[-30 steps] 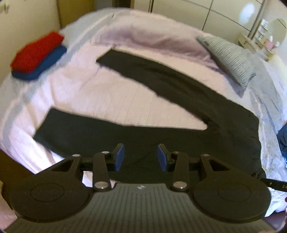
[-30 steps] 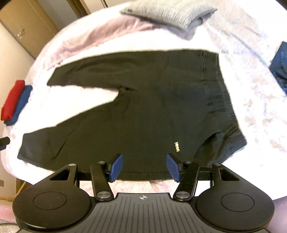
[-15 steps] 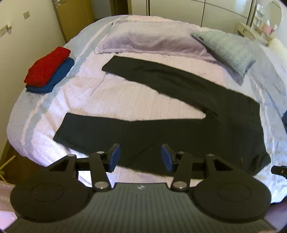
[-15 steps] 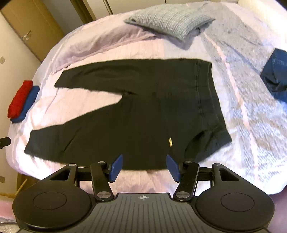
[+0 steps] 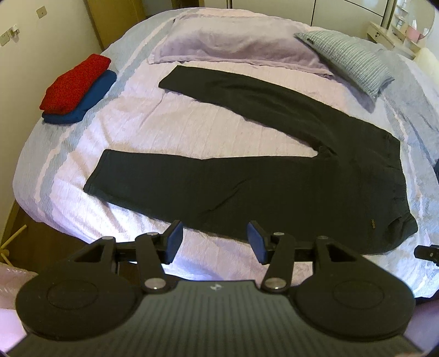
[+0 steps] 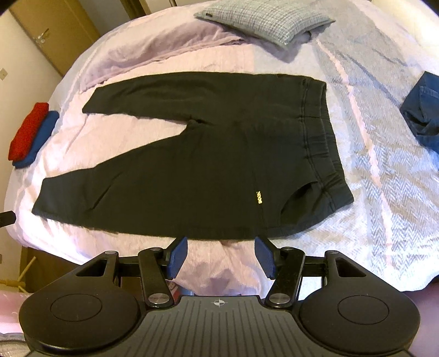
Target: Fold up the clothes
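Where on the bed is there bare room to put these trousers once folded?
Bare sheet lies between the two legs of the black trousers, and between the red and blue folded stack and the leg ends. The head end is crowded with the lilac pillow and grey pillow.

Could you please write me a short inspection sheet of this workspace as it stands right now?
Surface: bed with a lilac cover, lightly wrinkled.
Job's things: black trousers laid flat, legs spread apart, unfolded.
Clutter: red and blue folded stack near the bed's edge; dark blue garment lying crumpled; lilac pillow; grey pillow.
Grippers: left gripper and right gripper both open, holding nothing, at the near edge of the bed.
Cables: nothing seen.
Surroundings: wooden door, wall, wardrobe fronts.
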{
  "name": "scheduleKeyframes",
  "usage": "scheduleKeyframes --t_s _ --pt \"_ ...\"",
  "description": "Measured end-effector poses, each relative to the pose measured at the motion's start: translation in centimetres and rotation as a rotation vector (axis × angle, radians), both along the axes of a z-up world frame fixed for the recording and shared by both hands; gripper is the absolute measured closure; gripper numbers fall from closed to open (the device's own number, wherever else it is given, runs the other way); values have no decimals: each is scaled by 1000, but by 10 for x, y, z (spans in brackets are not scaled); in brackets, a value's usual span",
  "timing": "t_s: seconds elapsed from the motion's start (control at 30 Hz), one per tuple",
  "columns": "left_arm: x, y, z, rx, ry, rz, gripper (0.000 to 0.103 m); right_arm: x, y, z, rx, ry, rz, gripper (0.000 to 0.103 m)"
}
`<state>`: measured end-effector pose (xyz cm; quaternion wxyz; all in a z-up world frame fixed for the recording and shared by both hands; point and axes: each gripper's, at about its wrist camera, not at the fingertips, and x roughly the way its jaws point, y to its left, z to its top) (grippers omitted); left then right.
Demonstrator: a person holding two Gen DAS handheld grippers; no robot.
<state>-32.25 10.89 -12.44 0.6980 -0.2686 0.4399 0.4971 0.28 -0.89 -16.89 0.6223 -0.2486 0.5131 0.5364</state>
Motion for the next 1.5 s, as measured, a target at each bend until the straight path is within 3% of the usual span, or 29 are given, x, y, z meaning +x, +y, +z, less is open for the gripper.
scheduleKeyframes --t_s 0.47,0.93,1.23,1.5 --pt "-2 24 -13 -38 9 -70 54 -3 6 0 -34 -12 -82 45" --pt "-31 98 -10 -40 -8 -167 54 -45 49 7 -40 -27 -194 45" --pt "-49 153 -12 -10 -82 -238 54 -73 85 12 -44 -66 -258 45" --pt "-29 173 -23 -33 -119 -325 54 -76 102 14 -50 -94 -280 45"
